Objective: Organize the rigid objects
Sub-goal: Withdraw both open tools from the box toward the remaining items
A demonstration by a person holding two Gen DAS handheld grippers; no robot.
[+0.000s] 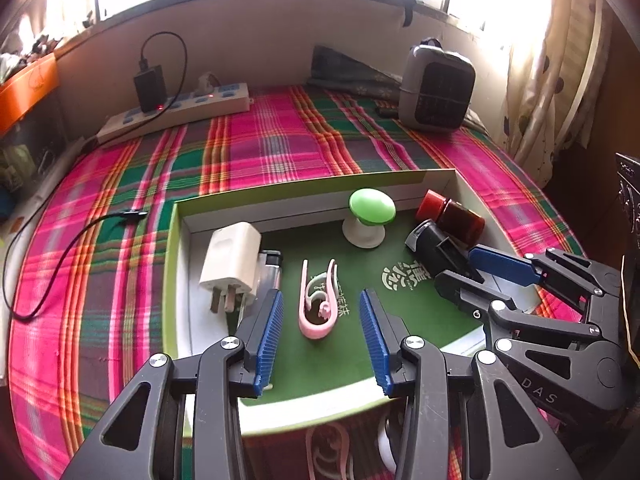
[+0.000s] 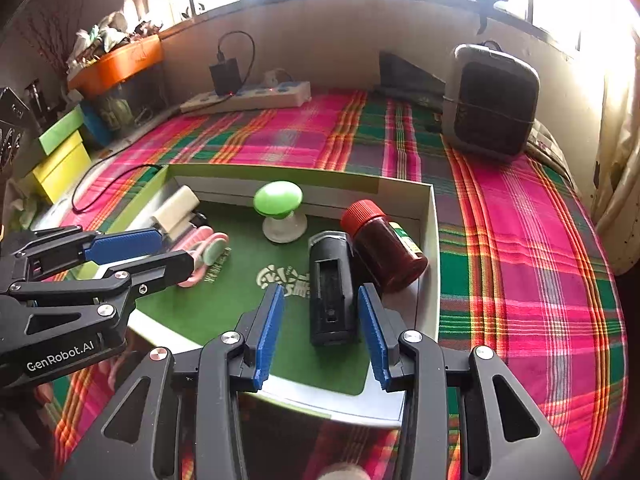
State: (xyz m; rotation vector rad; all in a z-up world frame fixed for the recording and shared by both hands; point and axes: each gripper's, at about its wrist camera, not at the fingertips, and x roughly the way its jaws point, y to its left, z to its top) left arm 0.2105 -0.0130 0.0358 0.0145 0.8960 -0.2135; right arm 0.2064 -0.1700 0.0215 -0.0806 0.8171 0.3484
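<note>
Both grippers, left gripper and right gripper, hover with jaws wide over a shallow box holding a pink clip, white plug, green knob, red-capped bottle and black case.

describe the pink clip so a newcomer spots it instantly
Find the shallow green-floored cardboard box on the plaid cloth. Left of centre lies a pink curved plastic clip, between the white plug adapter and the green-capped knob: the only pink item.

Left claw and right claw both hang with jaws spread wide.
</note>
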